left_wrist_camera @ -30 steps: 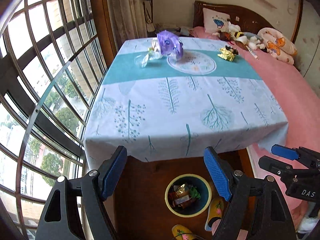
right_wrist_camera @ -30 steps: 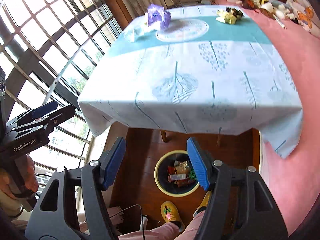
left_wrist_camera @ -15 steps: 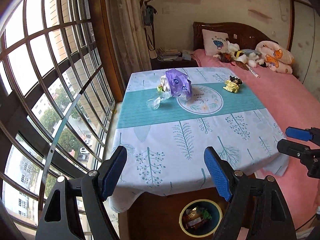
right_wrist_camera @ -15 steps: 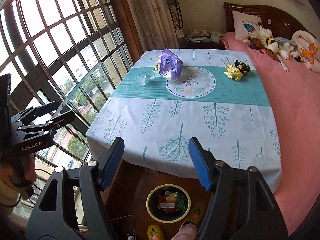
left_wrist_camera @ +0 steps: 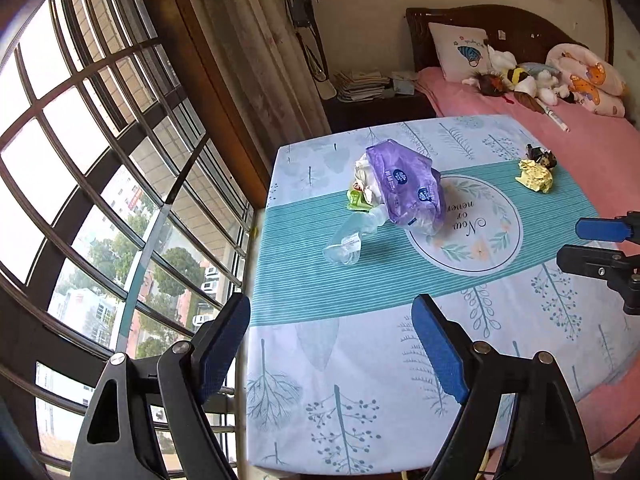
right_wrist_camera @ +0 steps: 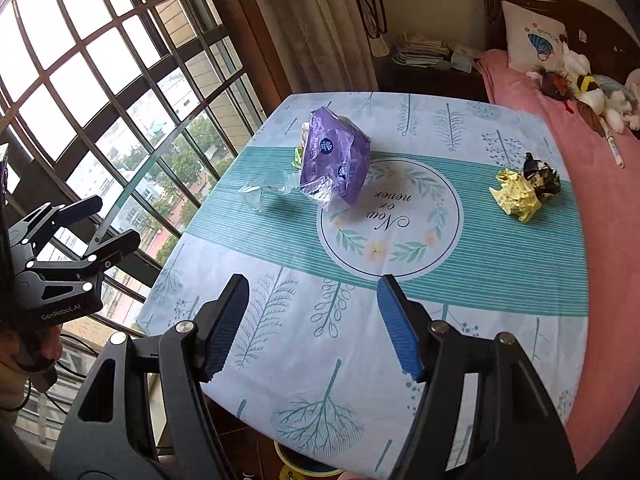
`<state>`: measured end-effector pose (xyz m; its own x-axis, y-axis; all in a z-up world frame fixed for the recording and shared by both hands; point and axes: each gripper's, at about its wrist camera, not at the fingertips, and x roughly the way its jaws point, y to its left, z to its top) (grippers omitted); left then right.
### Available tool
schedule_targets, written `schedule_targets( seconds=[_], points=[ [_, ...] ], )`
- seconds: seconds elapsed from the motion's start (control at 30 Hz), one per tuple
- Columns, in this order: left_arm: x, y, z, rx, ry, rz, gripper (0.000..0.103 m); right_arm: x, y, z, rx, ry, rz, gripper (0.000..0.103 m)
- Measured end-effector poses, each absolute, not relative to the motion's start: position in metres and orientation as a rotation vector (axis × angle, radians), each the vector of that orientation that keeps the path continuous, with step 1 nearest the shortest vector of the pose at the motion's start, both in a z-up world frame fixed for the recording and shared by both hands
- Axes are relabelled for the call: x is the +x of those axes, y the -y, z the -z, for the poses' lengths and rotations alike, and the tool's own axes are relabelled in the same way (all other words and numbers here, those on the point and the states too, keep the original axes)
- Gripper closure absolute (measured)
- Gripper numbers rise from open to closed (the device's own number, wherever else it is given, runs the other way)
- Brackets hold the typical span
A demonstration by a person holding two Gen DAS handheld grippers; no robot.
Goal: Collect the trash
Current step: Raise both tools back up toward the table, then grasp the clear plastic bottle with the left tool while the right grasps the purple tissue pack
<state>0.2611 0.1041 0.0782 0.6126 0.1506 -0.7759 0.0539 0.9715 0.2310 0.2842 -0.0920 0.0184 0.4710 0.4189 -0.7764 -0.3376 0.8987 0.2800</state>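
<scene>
Left gripper (left_wrist_camera: 330,340) hovered over the near-left part of the table (left_wrist_camera: 360,360), jaws wide apart, nothing between them. In the right wrist view it showed at the far left edge (right_wrist_camera: 104,220), body marked "GenRobot.AI", a hand (right_wrist_camera: 24,354) on its grip.

Trash lay well ahead of both grippers, on the teal band of the tablecloth. Leftmost: a crushed clear plastic bottle (left_wrist_camera: 352,236) on its side, a small white label on it, unreadable. Just behind it, a green wrapper (left_wrist_camera: 357,200) and white crumpled paper (left_wrist_camera: 364,176), both touching a purple plastic bag (left_wrist_camera: 408,190). The bag bore 2 round dark-blue logos, text too small to read. It overlapped the left rim of the printed circle (left_wrist_camera: 468,228), which read "Now or never", upside down from the camera.

Farther right, near the bed-side edge: a yellow crumpled paper ball (right_wrist_camera: 516,196) touching a dark crumpled wrapper (right_wrist_camera: 542,176).

Right gripper (right_wrist_camera: 314,324) hung over the near edge of the table, jaws apart and empty. Below that edge, a yellow bin rim (right_wrist_camera: 300,466) showed partly.
</scene>
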Motion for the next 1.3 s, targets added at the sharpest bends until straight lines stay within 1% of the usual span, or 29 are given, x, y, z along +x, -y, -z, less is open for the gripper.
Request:
schedule_targets(
  seconds=[0.2,0.33,0.53,0.73,0.77,0.83,0.87,0.9,0.97,1.0,1.07,1.13,1.23,1.3],
  points=[
    [0.371,-0.092,-0.034,0.235,-1.029,-0.082,0.019,0.395,0.082,0.039,0.128,-1.076,-0.515,0.039],
    [0.425,-0.087,0.001,0.23,-1.11,-0.09,0.019,0.456,0.071,0.073,0.162,-1.132,-0.546,0.039],
    [0.476,-0.099,0.048,0.183,-1.209,-0.143,0.019,0.521,0.052,0.108,0.223,-1.18,-0.573,0.039],
    [0.497,-0.116,0.076,0.096,-1.287,-0.128,0.019,0.547,0.032,0.131,0.233,-1.207,-0.602,0.04],
    [0.498,-0.118,0.08,0.083,-1.3,-0.12,0.019,0.547,0.027,0.133,0.222,-1.206,-0.607,0.043],
    [0.504,-0.119,0.089,0.07,-1.321,-0.107,0.019,0.549,0.02,0.14,0.194,-1.215,-0.615,0.053],
    [0.507,-0.12,0.092,0.065,-1.332,-0.1,0.019,0.55,0.017,0.144,0.187,-1.224,-0.622,0.06],
    [0.509,-0.121,0.098,0.061,-1.347,-0.093,0.02,0.55,0.016,0.147,0.185,-1.231,-0.628,0.066],
    [0.513,-0.123,0.105,0.056,-1.371,-0.083,0.023,0.548,0.015,0.15,0.199,-1.229,-0.636,0.073],
    [0.515,-0.124,0.108,0.051,-1.382,-0.077,0.024,0.549,0.016,0.151,0.206,-1.224,-0.637,0.079],
    [0.516,-0.124,0.111,0.054,-1.395,-0.069,0.024,0.547,0.018,0.151,0.213,-1.22,-0.647,0.085],
    [0.513,-0.124,0.111,0.07,-1.401,-0.057,0.024,0.544,0.022,0.149,0.221,-1.216,-0.661,0.088],
    [0.512,-0.123,0.11,0.1,-1.405,-0.058,0.035,0.537,0.027,0.145,0.22,-1.209,-0.674,0.091],
    [0.514,-0.126,0.109,0.115,-1.411,-0.063,0.052,0.533,0.031,0.144,0.224,-1.208,-0.68,0.092]
  ],
)
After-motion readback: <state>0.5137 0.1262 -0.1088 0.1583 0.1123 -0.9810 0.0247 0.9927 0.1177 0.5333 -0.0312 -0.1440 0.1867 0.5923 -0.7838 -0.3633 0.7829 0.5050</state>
